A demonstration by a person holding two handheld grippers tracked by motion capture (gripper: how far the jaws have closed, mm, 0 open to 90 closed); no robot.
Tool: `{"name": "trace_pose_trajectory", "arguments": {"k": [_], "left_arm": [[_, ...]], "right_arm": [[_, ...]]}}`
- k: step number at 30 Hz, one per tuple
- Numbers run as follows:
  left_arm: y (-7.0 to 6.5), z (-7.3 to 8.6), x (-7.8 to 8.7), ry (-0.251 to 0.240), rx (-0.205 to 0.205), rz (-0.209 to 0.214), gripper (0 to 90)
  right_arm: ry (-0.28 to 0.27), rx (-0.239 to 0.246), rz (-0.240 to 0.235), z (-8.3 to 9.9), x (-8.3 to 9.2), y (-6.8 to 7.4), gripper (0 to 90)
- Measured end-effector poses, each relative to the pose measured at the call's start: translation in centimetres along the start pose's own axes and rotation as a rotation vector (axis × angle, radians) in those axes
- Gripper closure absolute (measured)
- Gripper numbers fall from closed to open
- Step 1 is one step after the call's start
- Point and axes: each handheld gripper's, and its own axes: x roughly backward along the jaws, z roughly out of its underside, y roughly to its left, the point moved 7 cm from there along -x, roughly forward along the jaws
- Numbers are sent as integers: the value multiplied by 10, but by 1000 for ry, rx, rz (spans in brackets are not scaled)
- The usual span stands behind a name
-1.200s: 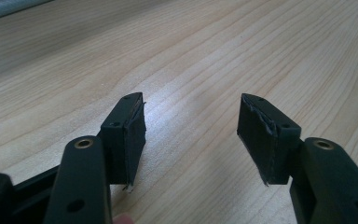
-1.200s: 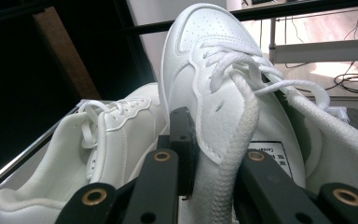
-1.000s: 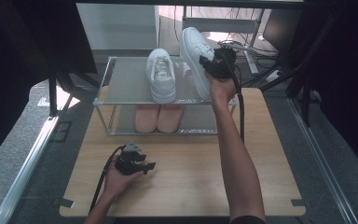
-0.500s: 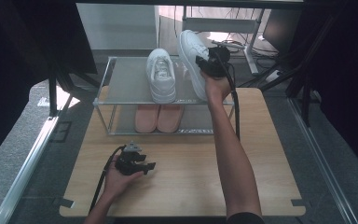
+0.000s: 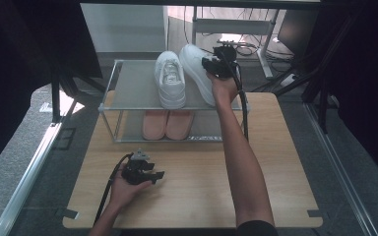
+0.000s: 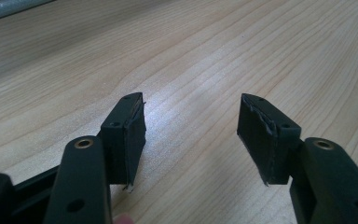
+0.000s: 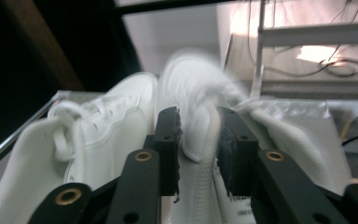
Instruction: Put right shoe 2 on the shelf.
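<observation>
High view: we see right gripper (image 5: 211, 65) at heel of right white sneaker (image 5: 197, 69) on rack (image 5: 133, 88) top shelf; shoe's long axis slants, toe toward rack's far edge. Jaws just opened, heel wall between pads, whether pressed we cannot tell. Left gripper (image 5: 158, 174) open, in front of rack.

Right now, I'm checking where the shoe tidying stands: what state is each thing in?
Left white shoe: flat on the rack's top shelf, sole down.
Right white shoe: tilted on its side at the shelf's right, its wall between the jaws.
Pink shoes: paired on the lower level.
Rack: upright on the table.
Right gripper: jaws just opened, loosening on the shoe.
Left gripper: open, empty, above the table.
</observation>
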Motion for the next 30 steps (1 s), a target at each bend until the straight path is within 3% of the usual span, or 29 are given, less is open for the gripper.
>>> {"name": "trace_pose_trajectory", "arguments": {"k": [2,5,11,17,21,30], "left_arm": [[0,0,0,-3,1,-1,424],[-1,0,-1,5,1,-1,424],[-3,0,-2,7,-4,2,424],[-2,0,-1,-1,2,-1,424],[-1,0,0,6,-2,-4,425],[-2,0,-2,10,9,-8,424]], "right_arm": [[-11,-11,-17,-2,2,-1,712],[-56,-37,-65,-6,9,-1,701],[-65,-8,-105,-10,23,6,721],[-60,36,-144,-3,40,4,835],[-58,52,-154,4,54,-7,888],[-59,55,-110,28,83,-49,893]]}}
